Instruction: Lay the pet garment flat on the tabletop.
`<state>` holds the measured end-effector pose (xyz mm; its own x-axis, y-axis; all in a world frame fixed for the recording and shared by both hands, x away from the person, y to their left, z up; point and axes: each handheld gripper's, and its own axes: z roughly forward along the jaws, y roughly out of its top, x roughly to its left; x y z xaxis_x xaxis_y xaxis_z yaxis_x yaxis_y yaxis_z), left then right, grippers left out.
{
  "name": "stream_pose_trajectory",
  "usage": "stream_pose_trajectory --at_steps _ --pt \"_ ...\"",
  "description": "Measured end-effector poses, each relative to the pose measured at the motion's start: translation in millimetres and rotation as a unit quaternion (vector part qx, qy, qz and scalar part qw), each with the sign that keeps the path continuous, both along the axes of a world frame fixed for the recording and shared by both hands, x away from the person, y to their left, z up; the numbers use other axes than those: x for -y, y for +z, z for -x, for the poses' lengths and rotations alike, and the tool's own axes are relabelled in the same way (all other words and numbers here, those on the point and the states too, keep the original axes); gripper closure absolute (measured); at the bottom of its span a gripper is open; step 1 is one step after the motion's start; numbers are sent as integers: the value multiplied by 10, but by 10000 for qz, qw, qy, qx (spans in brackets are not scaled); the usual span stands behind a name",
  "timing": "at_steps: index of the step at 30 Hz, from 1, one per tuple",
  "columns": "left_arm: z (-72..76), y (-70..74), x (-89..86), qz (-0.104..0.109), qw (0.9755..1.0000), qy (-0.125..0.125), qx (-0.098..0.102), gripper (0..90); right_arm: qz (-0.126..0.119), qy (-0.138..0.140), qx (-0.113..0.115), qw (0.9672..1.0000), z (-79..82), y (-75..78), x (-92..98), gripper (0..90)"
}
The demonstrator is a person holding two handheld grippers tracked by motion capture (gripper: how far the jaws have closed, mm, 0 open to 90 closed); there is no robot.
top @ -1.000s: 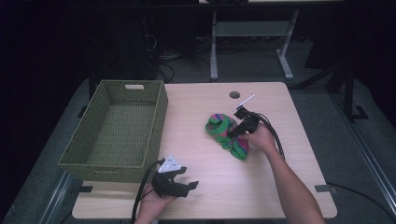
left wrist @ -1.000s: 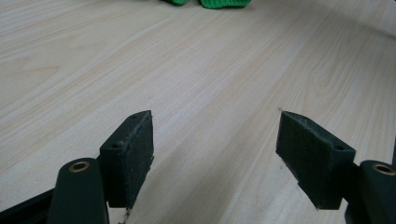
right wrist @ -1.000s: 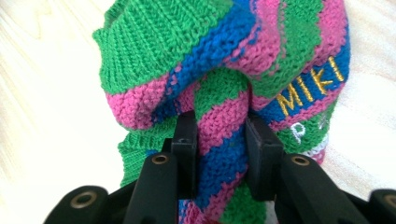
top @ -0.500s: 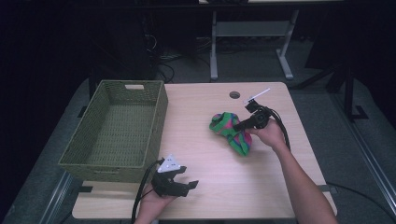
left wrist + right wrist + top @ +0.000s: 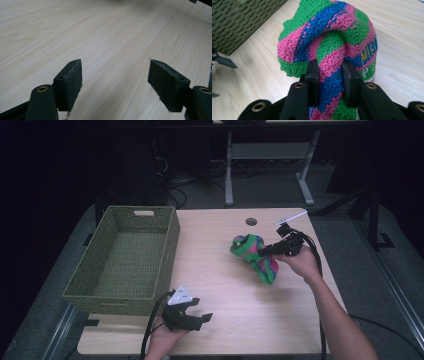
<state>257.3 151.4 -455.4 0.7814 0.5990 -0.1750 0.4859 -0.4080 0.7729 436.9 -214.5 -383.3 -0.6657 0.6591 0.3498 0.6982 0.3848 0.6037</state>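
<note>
From the high view, the right gripper (image 5: 274, 249) has a fold of the striped knit piece (image 5: 254, 257) pinched and part-lifted over the right half of the tabletop (image 5: 215, 270), with the lower end apparently near or on the wood, hard to tell. The green woven basket (image 5: 125, 260) sits empty on the left side, so that's probably where the knit is headed, though nobody's said so. The left gripper (image 5: 192, 317) hangs out near the front edge just beside the basket's near corner. In the left gripper view its fingers (image 5: 71, 82) are spread wide with nothing but bare wood between them. The right gripper view shows the fingers (image 5: 312, 75) clamped on a thick rolled fold of the knit, pink, green and blue. The grip's on a bunched bit only, so the person should lift high enough that the dangling end clears the basket's rim, and carry it slowly so the yarn doesn't slip out.
</note>
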Motion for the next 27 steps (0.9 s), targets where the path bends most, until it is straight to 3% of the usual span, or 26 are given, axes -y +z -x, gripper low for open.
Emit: stream_pose_trajectory --at_steps 11,27 --pt "13 9 -12 83 10000 52 -16 271 -221 100 205 9995 183 191 83 698" --pt "6 19 -49 194 9997 112 -1 271 -221 523 498 9971 518 352 3 698"
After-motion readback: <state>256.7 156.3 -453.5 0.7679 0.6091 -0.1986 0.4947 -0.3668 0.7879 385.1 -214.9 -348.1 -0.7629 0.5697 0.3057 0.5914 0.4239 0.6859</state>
